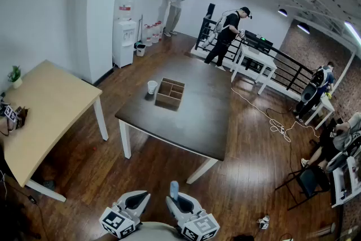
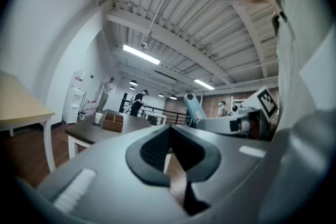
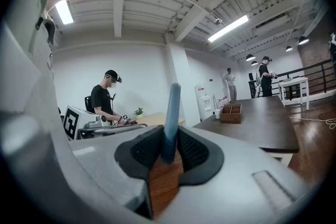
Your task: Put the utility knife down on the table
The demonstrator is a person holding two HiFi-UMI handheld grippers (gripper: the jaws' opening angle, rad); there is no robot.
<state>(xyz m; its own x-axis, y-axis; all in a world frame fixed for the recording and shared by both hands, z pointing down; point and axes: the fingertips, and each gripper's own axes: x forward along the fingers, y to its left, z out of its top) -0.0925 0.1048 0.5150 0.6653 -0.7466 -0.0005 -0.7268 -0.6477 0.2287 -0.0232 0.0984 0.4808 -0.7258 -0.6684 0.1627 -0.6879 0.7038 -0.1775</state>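
A blue utility knife [image 3: 171,113] stands upright between the black pads of my right gripper [image 3: 169,139], which is shut on it. From the head view, the knife [image 1: 174,189] pokes up from the right gripper [image 1: 176,202] at the bottom edge, short of the dark table [image 1: 197,121]. My left gripper [image 1: 137,201] is beside it; its pads [image 2: 152,149] meet at the tips with nothing between them. The knife [image 2: 195,110] also shows to the right in the left gripper view.
On the dark table stand a compartmented wooden box [image 1: 170,93] and a white cup [image 1: 152,87]. A light wooden table [image 1: 45,104] is at the left and a water dispenser [image 1: 125,31] by the wall. Several people work at white tables [image 1: 256,62] at the back and right.
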